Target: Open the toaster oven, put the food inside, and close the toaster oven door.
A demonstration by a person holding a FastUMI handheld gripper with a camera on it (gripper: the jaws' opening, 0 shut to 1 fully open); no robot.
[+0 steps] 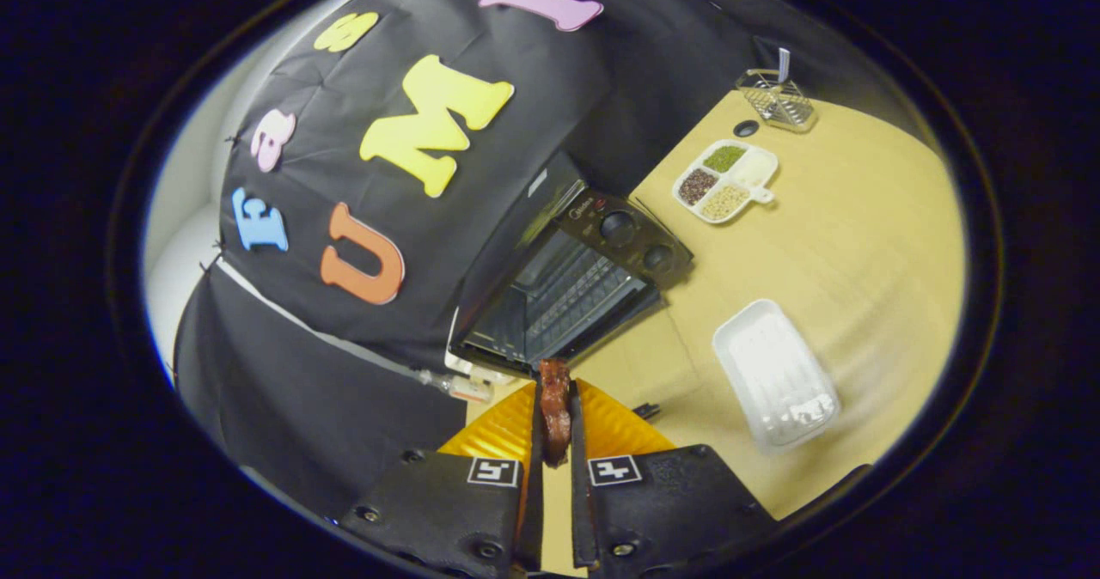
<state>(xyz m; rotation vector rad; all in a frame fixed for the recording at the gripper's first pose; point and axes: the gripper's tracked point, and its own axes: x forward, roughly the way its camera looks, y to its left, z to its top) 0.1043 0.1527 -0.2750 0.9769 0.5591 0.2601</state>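
Note:
A dark reddish-brown strip of food (554, 407) is pinched between both fingers of my gripper (555, 399), which is shut on it. Just ahead of the fingers stands the black toaster oven (593, 261) on the wooden table (859, 244). Its door hangs open toward me, and the wire rack (567, 300) shows inside. Two round knobs (636, 242) sit on the control panel beside the opening. The view is tilted, so the oven appears rotated.
An empty white rectangular tray (773, 373) lies on the table beside the fingers. Beyond the oven sit a white divided dish (726, 181) of grains and spices and a small wire basket (778, 98). A small bottle (455, 386) lies near the oven's door.

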